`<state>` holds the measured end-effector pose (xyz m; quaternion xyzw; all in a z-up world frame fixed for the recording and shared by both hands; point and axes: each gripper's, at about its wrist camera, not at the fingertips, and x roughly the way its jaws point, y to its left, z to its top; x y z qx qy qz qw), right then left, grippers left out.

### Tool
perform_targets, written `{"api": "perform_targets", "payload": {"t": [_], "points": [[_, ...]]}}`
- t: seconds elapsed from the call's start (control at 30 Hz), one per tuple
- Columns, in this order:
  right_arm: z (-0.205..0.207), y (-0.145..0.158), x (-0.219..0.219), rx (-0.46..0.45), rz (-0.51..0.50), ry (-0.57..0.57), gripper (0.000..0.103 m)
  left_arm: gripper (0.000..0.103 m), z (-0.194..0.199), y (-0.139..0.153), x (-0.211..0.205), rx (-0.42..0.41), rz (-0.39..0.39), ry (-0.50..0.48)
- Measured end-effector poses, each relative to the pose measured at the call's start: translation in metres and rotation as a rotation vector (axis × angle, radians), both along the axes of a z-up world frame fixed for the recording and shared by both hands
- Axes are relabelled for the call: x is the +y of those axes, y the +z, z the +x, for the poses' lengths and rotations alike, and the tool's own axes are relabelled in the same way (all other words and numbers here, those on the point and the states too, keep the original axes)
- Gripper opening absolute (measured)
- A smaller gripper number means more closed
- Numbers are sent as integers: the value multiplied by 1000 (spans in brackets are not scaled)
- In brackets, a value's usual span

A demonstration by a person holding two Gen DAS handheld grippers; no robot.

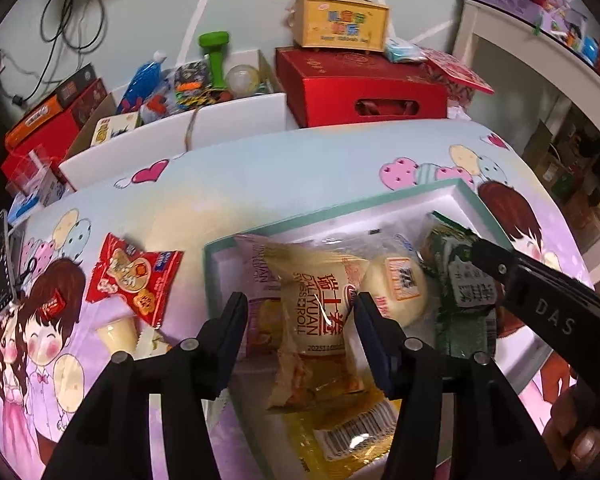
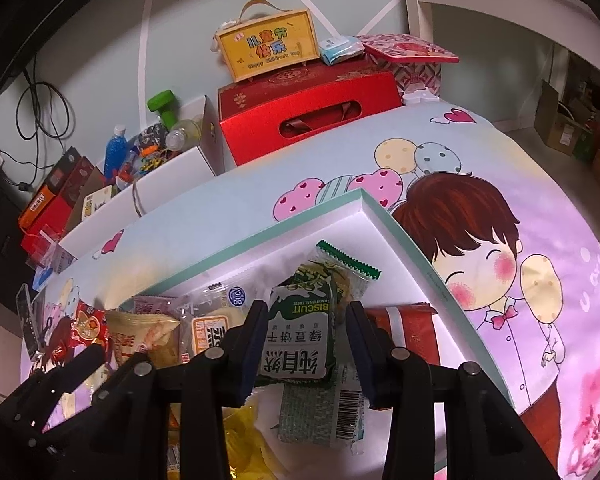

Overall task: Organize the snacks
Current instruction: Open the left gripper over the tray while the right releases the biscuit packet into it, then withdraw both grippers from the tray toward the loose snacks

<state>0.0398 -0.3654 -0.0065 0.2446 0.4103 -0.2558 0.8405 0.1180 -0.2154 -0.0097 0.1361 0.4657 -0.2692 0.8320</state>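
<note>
The left gripper (image 1: 300, 320) has its jaws spread on either side of a cream Swiss roll packet (image 1: 318, 312); a visible gap separates each jaw from the wrapper, so nothing is pinched. The packet lies in a shallow white box with a teal rim (image 1: 324, 210), on top of other wrapped snacks, with a round pale bun packet (image 1: 396, 284) just to its right and a yellow wrapper (image 1: 340, 436) below.

The right gripper (image 2: 306, 336) has its jaws partly spread around a green mung bean biscuit packet (image 2: 300, 336), which stands between them inside the same box; whether the pads touch it cannot be told. A second green packet (image 2: 320, 416) lies flat beneath.

Outside the box, on the left, a red snack packet (image 1: 132, 276) rests on the cartoon-printed worktop (image 1: 260, 168).

Beyond the worktop sit a red gift box (image 1: 360, 88), a yellow carry case (image 1: 344, 24) on top of it, and a white bin (image 1: 180, 128) of mixed items.
</note>
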Motion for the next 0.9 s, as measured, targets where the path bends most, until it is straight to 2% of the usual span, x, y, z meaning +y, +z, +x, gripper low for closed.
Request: {"api": "perform_targets", "payload": {"t": [0.03,0.07,0.1,0.17,0.27,0.33,0.43,0.5,0.53,0.57,0.9], "points": [[0,0,0,5,-3,-4,57,72,3,0,3,0,1,21],[0,-1,0,9,-7,-8,63,77,5,0,6,-5,6,42],[0,-1,0,14,-14,-11,64,82,7,-1,8,-12,10,61],[1,-1,0,18,-19,-8,71,83,10,-3,11,-14,9,81],[2,-2,1,22,-20,-1,79,93,13,-6,14,-4,6,103],[3,-3,2,23,-21,4,84,93,14,-7,15,-12,11,112],[4,-3,2,25,-23,6,85,93,13,-6,16,-20,11,119],[4,-3,2,25,-23,5,91,93,13,-6,16,-19,11,122],[4,-4,2,25,-23,3,100,93,13,-6,17,-17,10,125],[4,-4,3,25,-25,2,103,93,14,-6,17,-17,9,127],[5,-2,5,-3,-29,18,103,94,18,-4,27,-28,-3,160]]}}
